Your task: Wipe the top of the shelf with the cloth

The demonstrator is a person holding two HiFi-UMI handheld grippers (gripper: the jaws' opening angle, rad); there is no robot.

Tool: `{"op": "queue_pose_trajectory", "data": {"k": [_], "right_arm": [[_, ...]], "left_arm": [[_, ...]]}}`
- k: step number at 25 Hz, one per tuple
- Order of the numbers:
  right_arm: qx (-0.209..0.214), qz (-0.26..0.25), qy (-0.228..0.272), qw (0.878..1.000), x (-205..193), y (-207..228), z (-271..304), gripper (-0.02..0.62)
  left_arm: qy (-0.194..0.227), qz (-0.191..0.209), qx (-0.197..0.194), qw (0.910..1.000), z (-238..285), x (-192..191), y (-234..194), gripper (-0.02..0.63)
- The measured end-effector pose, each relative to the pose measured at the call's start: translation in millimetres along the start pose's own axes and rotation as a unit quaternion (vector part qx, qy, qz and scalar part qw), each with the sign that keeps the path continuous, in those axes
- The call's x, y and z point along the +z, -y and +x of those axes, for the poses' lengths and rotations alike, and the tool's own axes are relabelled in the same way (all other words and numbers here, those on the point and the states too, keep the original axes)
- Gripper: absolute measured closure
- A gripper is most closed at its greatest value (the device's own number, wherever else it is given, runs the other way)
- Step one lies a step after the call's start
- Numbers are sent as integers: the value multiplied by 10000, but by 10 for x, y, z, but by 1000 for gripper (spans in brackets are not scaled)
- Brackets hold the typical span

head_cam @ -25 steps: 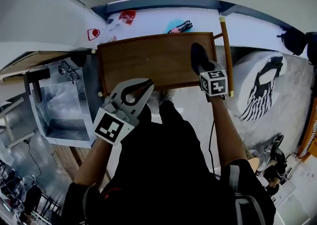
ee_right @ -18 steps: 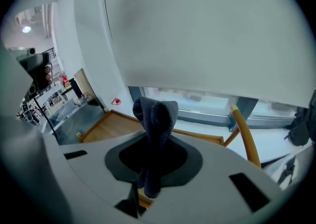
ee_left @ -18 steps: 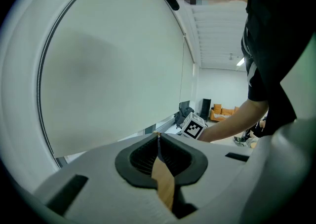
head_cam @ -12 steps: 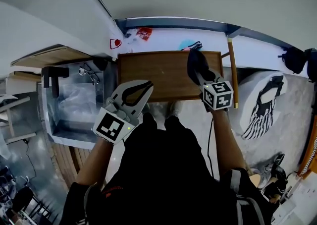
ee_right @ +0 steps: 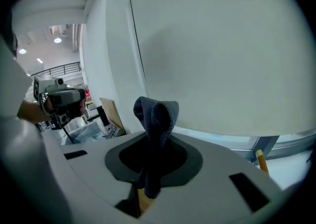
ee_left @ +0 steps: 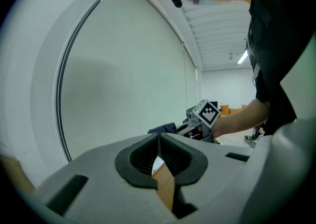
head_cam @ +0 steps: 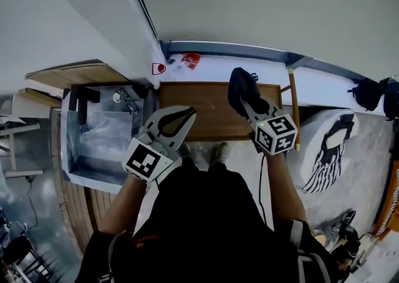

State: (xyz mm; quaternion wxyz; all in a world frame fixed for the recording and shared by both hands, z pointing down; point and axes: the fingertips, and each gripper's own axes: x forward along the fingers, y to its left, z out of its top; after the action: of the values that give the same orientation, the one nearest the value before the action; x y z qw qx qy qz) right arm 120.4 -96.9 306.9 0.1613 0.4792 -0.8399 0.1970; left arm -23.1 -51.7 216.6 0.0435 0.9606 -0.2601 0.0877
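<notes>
The brown wooden shelf top (head_cam: 202, 110) lies below me against the wall. My right gripper (head_cam: 248, 106) is shut on a dark blue cloth (head_cam: 240, 88), which hangs over the far right part of the shelf top. I cannot tell whether the cloth touches the wood. In the right gripper view the cloth (ee_right: 157, 117) stands bunched up out of the right gripper (ee_right: 152, 145), with the pale wall behind. My left gripper (head_cam: 186, 113) hovers at the shelf's near left edge, shut on nothing. In the left gripper view, the left gripper (ee_left: 159, 138) has its pads pressed together.
A metal bin (head_cam: 73, 151) with clear plastic in it stands left of the shelf, glasses (head_cam: 128, 102) at its far rim. A white ledge (head_cam: 212, 65) with a red packet (head_cam: 191, 58) runs behind. A wooden pole (head_cam: 293, 110) and a striped bag (head_cam: 333, 141) are at the right.
The right gripper has carried the cloth leftward and toward the far edge of the shelf top. My head view has shifted. The left gripper stays shut near the front left edge.
</notes>
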Motion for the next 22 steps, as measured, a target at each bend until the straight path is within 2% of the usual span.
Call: {"op": "queue_pose_trajectory", "data": {"k": [11,18,22], "right_arm": [[404,-298,437,9978,539,-405,-135,546],[568,-419,528,9961,663,-481,-192,545],[664,-444,612,9949,748,-503,-230,545]], "left_arm": [[214,114,31,9997,-25,156,-39,574],[300,395,-47,9988,78,212,-31,574],[317,401,-42,9987,148,256,-20,574]]}}
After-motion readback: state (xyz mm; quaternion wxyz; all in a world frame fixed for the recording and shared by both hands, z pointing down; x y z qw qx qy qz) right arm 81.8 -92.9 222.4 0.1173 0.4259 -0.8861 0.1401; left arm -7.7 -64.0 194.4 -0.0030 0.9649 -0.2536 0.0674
